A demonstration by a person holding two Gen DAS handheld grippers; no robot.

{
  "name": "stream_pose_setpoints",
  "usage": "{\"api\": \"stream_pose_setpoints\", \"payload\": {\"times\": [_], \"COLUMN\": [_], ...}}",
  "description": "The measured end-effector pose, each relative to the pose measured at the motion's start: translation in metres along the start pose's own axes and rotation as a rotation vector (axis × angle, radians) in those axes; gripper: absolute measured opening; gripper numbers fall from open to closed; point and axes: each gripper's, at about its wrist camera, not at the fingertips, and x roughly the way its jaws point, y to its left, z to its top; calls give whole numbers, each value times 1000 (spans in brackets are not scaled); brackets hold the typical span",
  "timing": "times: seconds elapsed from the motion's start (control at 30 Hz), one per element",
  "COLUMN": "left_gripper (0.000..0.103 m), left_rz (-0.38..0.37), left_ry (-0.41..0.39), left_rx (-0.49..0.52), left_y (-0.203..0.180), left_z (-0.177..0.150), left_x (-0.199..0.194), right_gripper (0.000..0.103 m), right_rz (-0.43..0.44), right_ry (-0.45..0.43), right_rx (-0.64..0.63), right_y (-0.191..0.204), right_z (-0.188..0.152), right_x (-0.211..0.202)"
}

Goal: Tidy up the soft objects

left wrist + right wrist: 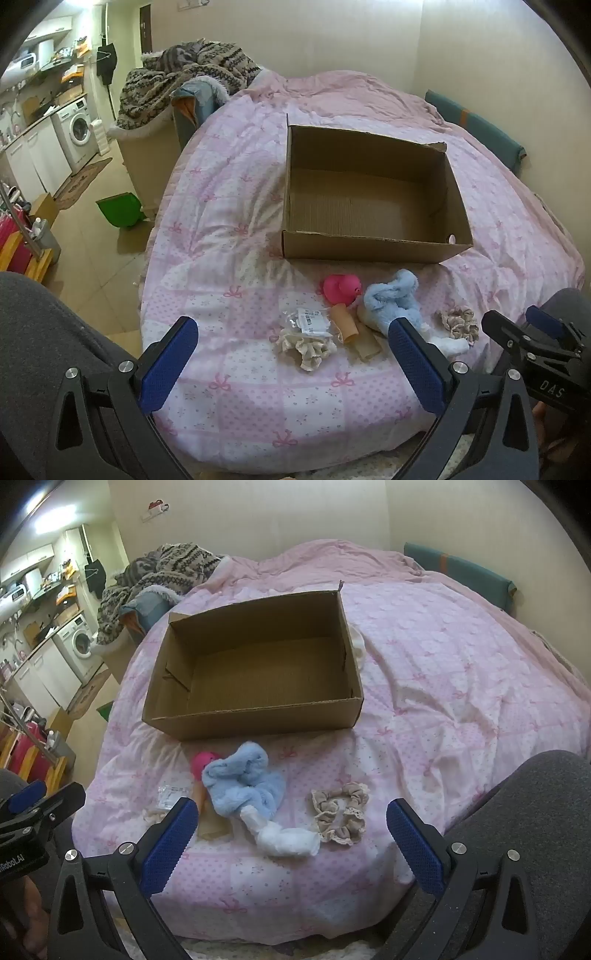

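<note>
An open, empty cardboard box (373, 243) (258, 720) sits on the pink bed cover. In front of it lie a blue fluffy cloth (391, 299) (243, 779) with a white end, a pink toy (341, 286) (203, 760), a beige scrunchie (456, 323) (341, 814), a cream scrunchie (306, 349) under a small clear bag (306, 321), and a tan piece (354, 332). My left gripper (291, 350) is open and empty, just short of the cream scrunchie. My right gripper (291, 830) is open and empty, just short of the blue cloth's white end.
The bed (229, 229) fills the middle. A chair piled with patterned blankets (184, 81) stands at the bed's far left. A green bin (120, 208) is on the floor at left. A washing machine (77, 129) and cupboards line the left wall.
</note>
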Motion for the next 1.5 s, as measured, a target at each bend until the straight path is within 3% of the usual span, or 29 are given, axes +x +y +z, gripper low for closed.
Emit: {"api": "stream_pose_setpoints", "payload": {"times": [1.5], "left_gripper": [103], "left_rz": [-2], "left_ry": [13], "left_rx": [-3], "left_y": [-1], "left_z": [-2], "left_x": [-1], "right_gripper": [103], "right_rz": [-5], "right_ry": [4], "right_rx": [4], "right_y": [0], "right_z": [-1], "right_x": [-4]}}
